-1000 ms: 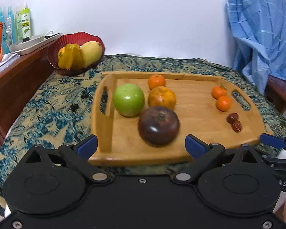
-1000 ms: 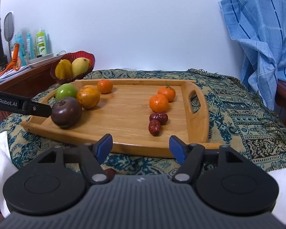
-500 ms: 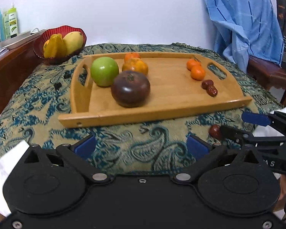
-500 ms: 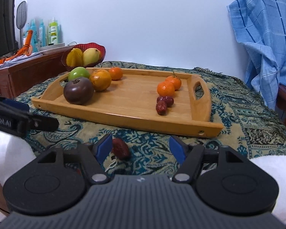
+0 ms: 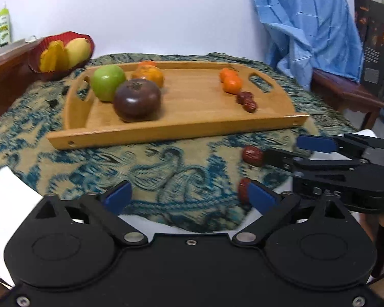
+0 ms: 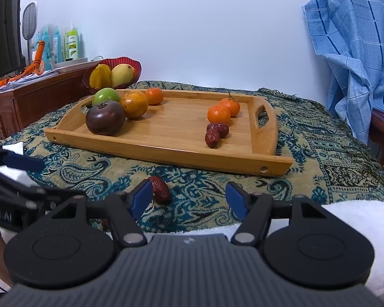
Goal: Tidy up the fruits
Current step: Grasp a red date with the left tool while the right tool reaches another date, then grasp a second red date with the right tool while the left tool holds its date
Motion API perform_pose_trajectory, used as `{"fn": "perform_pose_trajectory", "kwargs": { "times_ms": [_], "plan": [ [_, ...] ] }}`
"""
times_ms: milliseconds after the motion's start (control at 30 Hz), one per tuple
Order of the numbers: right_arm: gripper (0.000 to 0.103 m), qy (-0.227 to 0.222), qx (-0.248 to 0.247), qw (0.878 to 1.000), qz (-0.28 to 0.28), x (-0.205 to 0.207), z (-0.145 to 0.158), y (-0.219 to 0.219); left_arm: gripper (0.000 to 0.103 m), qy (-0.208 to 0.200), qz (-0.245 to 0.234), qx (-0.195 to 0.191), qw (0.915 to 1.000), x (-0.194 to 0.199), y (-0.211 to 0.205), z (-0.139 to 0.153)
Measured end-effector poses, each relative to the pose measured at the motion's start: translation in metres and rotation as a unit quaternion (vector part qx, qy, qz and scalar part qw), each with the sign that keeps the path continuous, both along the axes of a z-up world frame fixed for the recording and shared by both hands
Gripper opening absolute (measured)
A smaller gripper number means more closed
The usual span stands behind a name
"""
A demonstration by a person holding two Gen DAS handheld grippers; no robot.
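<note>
Left gripper (image 5: 189, 197) low over the paisley cloth (image 5: 94, 163), jaws wide but closing, nothing between them; a red date (image 5: 243, 192) sits just outside its right finger, partly hidden. Right gripper (image 6: 189, 197) also spread and closing. Second date (image 6: 161, 188) lies on the cloth between its jaws, right by the left pad (image 6: 140, 199); can't tell if it touches, no pinch.

Beyond them is the wooden tray (image 6: 166, 151). Two more dates (image 6: 216, 133) sit right of centre, touching, with two small oranges (image 6: 224, 110) just behind. Left end: dark purple fruit (image 6: 105, 120) at the front, then a green apple (image 6: 106, 96) and a large orange (image 6: 134, 103), with a small orange (image 6: 155, 96) furthest back.

Past the tray's far left corner, a red bowl (image 6: 133, 64) holds a starfruit and a mango. Blue plaid cloth (image 6: 358, 51) hangs far right.
</note>
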State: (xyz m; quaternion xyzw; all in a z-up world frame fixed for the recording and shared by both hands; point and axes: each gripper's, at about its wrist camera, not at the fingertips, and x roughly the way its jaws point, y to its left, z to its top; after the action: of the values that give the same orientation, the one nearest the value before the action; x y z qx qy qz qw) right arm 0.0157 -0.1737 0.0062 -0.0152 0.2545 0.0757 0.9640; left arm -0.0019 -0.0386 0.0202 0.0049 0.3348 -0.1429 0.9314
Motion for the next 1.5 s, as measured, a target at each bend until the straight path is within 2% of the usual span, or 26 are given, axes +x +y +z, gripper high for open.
{"fn": "perform_pose_trajectory", "kwargs": {
  "times_ms": [67,200,333,400,467,667,800,933,1033,1267,1500],
  "plan": [
    [0.073,0.002,0.003,1.000,-0.001,-0.001,0.000,-0.001,0.083,0.006,-0.009,-0.005,0.9999,-0.002,-0.004,-0.001],
    [0.072,-0.001,0.012,1.000,-0.008,-0.001,0.001,-0.005,0.046,0.026,-0.028,-0.034,0.9987,-0.003,-0.008,-0.002],
    [0.069,0.002,0.023,1.000,-0.016,-0.001,0.001,-0.009,0.038,0.032,-0.045,-0.063,0.9964,-0.004,-0.011,0.002],
    [0.067,0.006,0.024,1.000,-0.017,0.000,0.000,-0.010,0.029,0.031,-0.056,-0.057,0.9963,-0.003,-0.016,0.003],
    [0.065,0.007,0.021,1.000,-0.019,0.000,0.000,-0.010,0.025,0.032,-0.061,-0.045,0.9966,-0.002,-0.022,0.002],
    [0.062,0.011,0.025,0.999,-0.019,0.000,0.000,-0.010,0.024,0.045,-0.059,-0.031,0.9967,0.006,-0.035,-0.007],
    [0.061,0.014,0.028,0.999,-0.017,0.002,-0.001,-0.010,0.017,0.043,-0.046,-0.021,0.9978,0.008,-0.036,-0.009],
    [0.059,0.016,0.029,0.999,-0.011,0.003,-0.002,-0.008,0.017,0.008,-0.027,0.002,0.9996,0.002,-0.033,-0.003],
    [0.059,0.014,0.034,0.999,-0.001,0.003,-0.002,-0.005,0.017,-0.003,-0.021,0.014,0.9997,0.002,-0.029,-0.001],
    [0.058,0.011,0.030,0.999,0.021,0.002,-0.003,0.005,0.017,-0.004,0.018,0.013,0.9998,0.010,-0.014,-0.004],
    [0.050,0.017,0.027,0.999,0.029,0.006,-0.007,0.015,0.017,-0.007,0.041,0.019,0.9990,0.017,-0.005,-0.008]
  ]
}}
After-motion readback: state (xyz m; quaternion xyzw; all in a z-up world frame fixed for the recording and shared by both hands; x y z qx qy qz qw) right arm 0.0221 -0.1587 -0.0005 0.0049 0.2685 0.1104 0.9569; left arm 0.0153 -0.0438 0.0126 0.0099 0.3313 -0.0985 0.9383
